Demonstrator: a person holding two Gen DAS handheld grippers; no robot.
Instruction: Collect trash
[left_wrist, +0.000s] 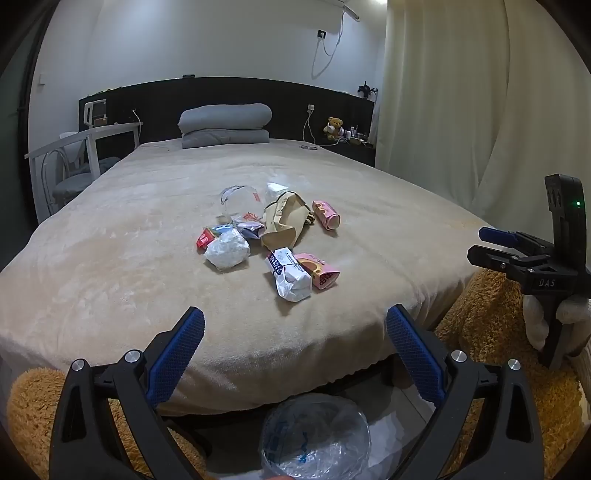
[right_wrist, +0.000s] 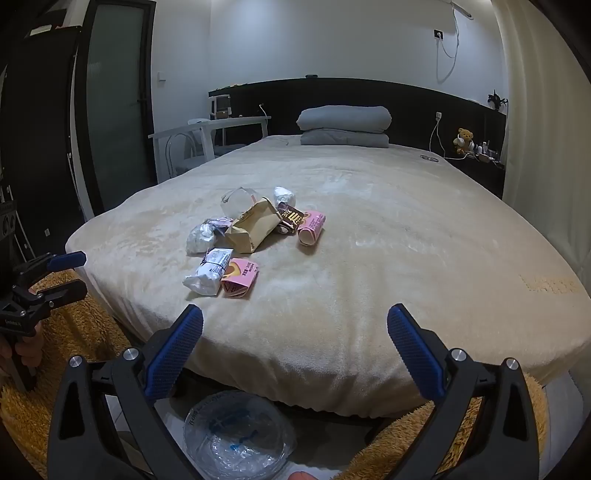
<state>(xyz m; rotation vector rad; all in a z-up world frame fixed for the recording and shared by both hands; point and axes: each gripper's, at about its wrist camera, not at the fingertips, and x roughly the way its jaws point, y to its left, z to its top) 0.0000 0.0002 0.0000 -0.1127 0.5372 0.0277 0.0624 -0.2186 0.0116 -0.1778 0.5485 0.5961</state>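
Roughly: trash pile (left_wrist: 269, 236) ~10 pieces | left gripper (left_wrist: 295, 325) wide, empty | right gripper (right_wrist: 295, 325) wide, empty

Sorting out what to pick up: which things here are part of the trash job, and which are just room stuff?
Job: white wrapper, pink packets, brown paper bag, crumpled plastic, lined bin.

Just there: folded quilt, teddy bear, chair, curtain.

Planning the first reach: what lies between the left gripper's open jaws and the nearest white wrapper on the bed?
Only bare beige blanket lies between the left gripper and the white wrapper, as the left wrist view shows.
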